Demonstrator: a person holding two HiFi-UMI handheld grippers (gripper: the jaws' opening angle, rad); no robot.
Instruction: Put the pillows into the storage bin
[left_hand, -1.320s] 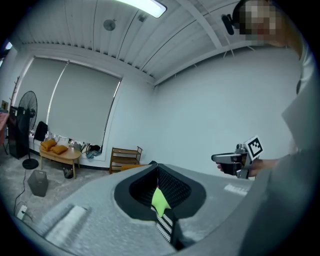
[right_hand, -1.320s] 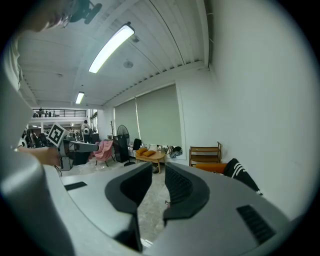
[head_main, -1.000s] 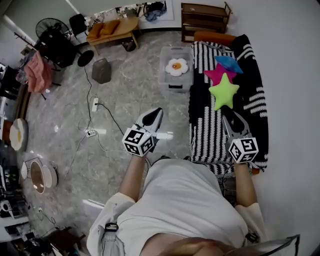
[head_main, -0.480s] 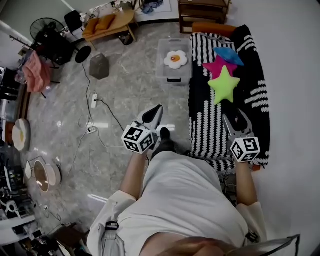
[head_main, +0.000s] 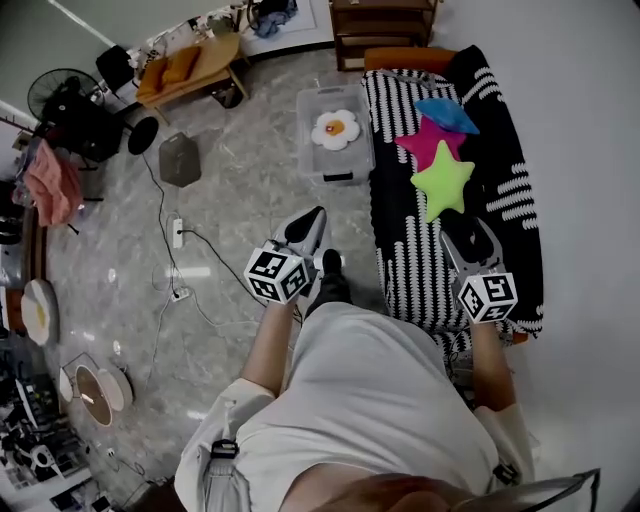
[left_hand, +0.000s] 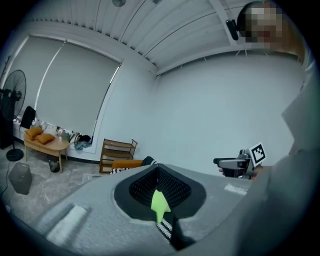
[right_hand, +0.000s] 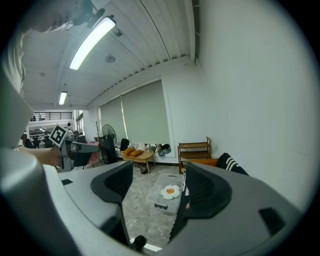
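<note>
Three pillows are lying together on the black-and-white striped sofa cover (head_main: 400, 240): a lime-green star pillow (head_main: 442, 180), a magenta star pillow (head_main: 428, 142) and a blue pillow (head_main: 447, 114). They are resting just as they were a second ago. One white flower-shaped pillow with an orange centre (head_main: 334, 128) is sitting inside the clear plastic storage bin (head_main: 310, 160) on the floor beside the sofa. I am spreading my right gripper (head_main: 466, 225), whose jaws were nearly together a second ago. Nothing is between them, and they are hovering near the green star. My left gripper (head_main: 314, 217) is staying closed and empty over the floor. My dark shoe (head_main: 330, 278) is now showing beside it.
</note>
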